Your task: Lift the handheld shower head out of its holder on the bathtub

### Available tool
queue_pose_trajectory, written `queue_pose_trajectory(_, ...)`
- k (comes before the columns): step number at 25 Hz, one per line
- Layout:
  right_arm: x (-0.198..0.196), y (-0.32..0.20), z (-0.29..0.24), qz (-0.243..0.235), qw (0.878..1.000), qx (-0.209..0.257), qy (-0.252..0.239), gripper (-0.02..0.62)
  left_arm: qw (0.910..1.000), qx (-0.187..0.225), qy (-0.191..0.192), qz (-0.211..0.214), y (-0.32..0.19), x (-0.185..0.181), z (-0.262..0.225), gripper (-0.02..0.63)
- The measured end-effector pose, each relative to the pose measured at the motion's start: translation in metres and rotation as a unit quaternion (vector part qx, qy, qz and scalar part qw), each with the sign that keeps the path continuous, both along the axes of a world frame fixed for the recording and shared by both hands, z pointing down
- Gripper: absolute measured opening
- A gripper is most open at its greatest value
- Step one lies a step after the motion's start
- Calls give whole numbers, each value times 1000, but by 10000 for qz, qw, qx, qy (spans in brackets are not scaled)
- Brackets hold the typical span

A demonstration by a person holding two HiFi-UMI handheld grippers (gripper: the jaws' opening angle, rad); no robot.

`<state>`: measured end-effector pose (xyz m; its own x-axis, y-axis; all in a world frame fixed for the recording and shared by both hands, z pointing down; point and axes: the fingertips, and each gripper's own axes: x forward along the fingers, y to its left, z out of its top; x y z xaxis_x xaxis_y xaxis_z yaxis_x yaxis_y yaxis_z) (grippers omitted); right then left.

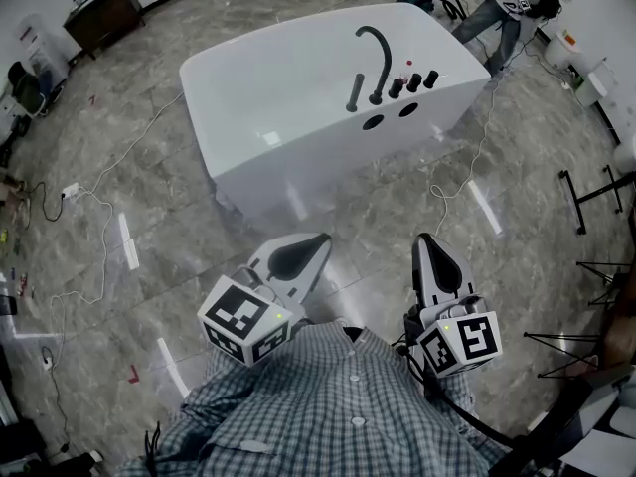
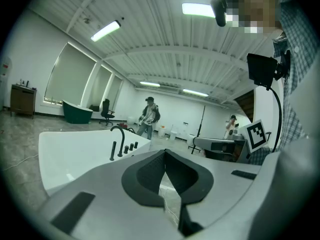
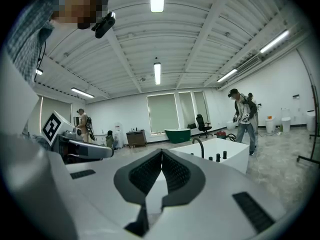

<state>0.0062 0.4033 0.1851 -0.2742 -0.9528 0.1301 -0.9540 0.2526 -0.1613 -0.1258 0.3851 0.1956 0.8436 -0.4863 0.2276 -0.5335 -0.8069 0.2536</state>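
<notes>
Standing well short of a white freestanding bathtub (image 1: 288, 107), a person in a checked shirt (image 1: 338, 415) holds the left gripper (image 1: 320, 239) and the right gripper (image 1: 425, 241) close to the chest, both aimed toward the tub across a grey marbled floor (image 1: 149, 217).

The handheld shower head (image 1: 355, 93) is a slim, dark, straight wand. It stands upright on the bathtub's near rim with its foot in the holder (image 1: 352, 108), just beside the arched black spout (image 1: 378, 53) and apart from both grippers. Three dark knobs (image 1: 413, 80) line the same rim on the spout's other side, and two round holes (image 1: 390, 117) open in the tub wall below the fittings.

In the left gripper view the ribbed dark fingers (image 2: 147, 176) are pressed together with nothing between them, and the right gripper view shows its pair likewise closed and empty.

Each gripper carries a cube (image 1: 243, 318) printed with square black-and-white markers, the only labels legible here. Beyond the bathtub's far end a second person (image 1: 507, 13) stands among cables, and a dark green tub (image 2: 77, 113) sits further off by the windows.
</notes>
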Motion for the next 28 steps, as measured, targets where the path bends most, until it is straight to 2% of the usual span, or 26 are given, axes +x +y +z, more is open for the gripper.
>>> queue_pose_trajectory(16, 34, 15, 24, -115, 9995, -260, -97, 17, 9985, 44, -139, -520, 11, 9, 5, 9)
queue_pose_trajectory(28, 65, 40, 41, 80, 9990, -415, -105, 17, 9989, -31, -53, -468, 25, 33, 17, 9)
